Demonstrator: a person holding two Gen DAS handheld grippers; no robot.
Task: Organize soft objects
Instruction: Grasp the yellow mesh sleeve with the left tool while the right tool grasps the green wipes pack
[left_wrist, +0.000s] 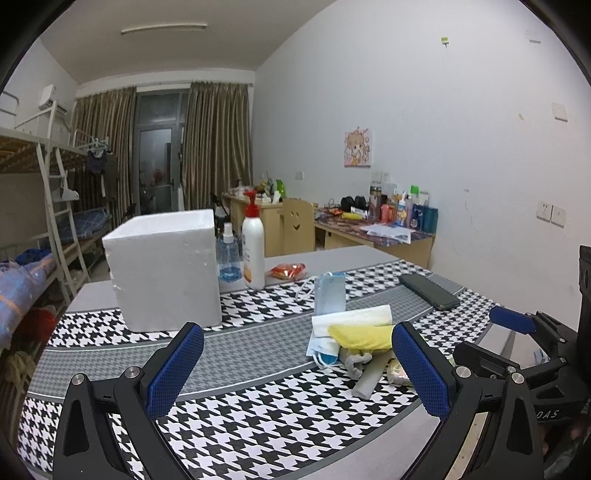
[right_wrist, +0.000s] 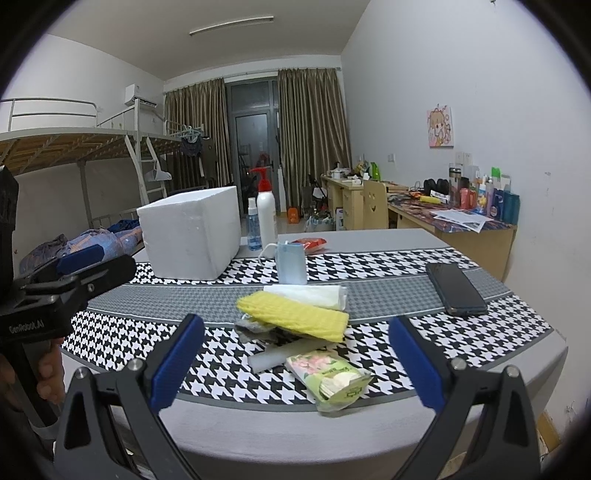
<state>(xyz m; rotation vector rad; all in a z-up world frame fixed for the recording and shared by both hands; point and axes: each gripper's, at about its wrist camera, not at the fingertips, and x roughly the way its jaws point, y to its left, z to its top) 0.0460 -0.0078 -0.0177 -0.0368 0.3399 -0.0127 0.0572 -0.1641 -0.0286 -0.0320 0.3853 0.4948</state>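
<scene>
A heap of soft things lies mid-table: a yellow sponge cloth on top of a white folded towel, a grey rag, a white foam strip and a green tissue pack. A packet of blue face masks stands behind them. More masks lie under the heap's left side. My left gripper is open, left of and before the heap. My right gripper is open, its fingers straddling the heap from the table's front edge.
A white foam box stands at the back left, with a lotion pump bottle, a blue spray bottle and a red snack packet behind it. A black phone lies at the right. The houndstooth cloth covers the table.
</scene>
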